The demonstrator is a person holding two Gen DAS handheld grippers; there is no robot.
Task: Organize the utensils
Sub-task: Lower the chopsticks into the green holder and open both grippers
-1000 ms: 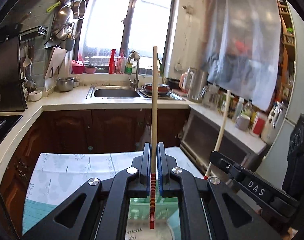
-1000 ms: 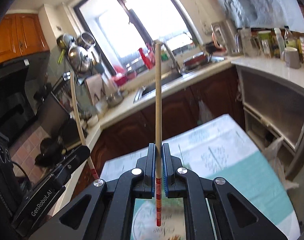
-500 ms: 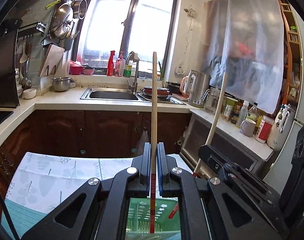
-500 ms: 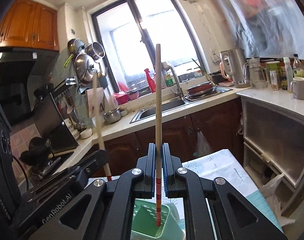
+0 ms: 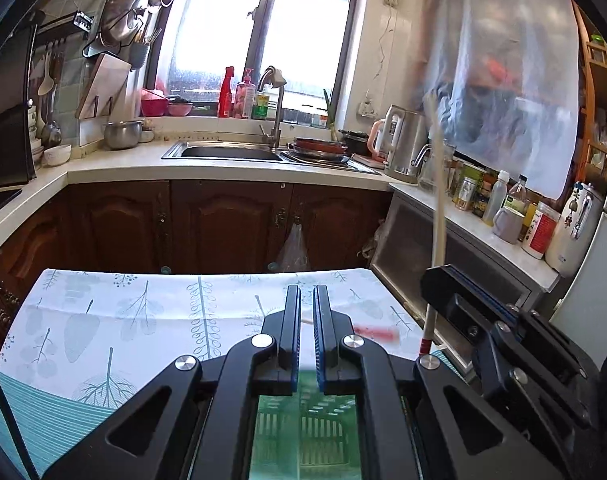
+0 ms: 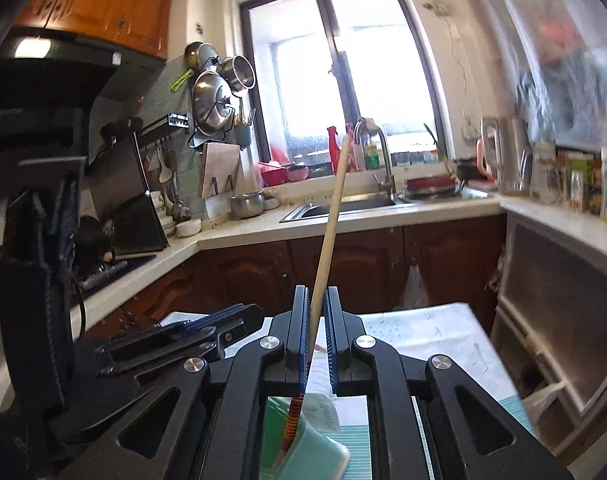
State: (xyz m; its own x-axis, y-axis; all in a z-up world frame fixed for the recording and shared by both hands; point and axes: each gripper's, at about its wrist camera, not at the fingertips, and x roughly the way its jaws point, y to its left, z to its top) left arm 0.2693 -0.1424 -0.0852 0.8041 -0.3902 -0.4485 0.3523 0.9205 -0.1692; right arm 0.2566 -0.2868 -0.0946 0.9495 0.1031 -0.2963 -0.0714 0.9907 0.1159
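Note:
My left gripper (image 5: pixel 306 296) is slightly open and empty above a green slotted utensil basket (image 5: pixel 307 432). A blurred chopstick (image 5: pixel 373 333) lies across the tablecloth just past its fingers. My right gripper (image 6: pixel 316 300) is open; a wooden chopstick with a red-striped end (image 6: pixel 327 240) leans loose between its fingers, its red end down in the green basket (image 6: pixel 315 448). The right gripper (image 5: pixel 439 280) with that chopstick (image 5: pixel 437 200) also shows in the left wrist view. The left gripper (image 6: pixel 223 324) shows in the right wrist view.
A leaf-print tablecloth (image 5: pixel 123 320) covers the table. Behind stand a dark cabinet run, a sink (image 5: pixel 231 152), a kettle (image 5: pixel 403 144) and bottles and jars on the right counter (image 5: pixel 503 216). Pots hang on the left wall (image 5: pixel 127 12).
Both grippers opened and let go of their chopsticks. The left one's chopstick is gone from its jaws; the right one's has tilted left with its end in the basket.

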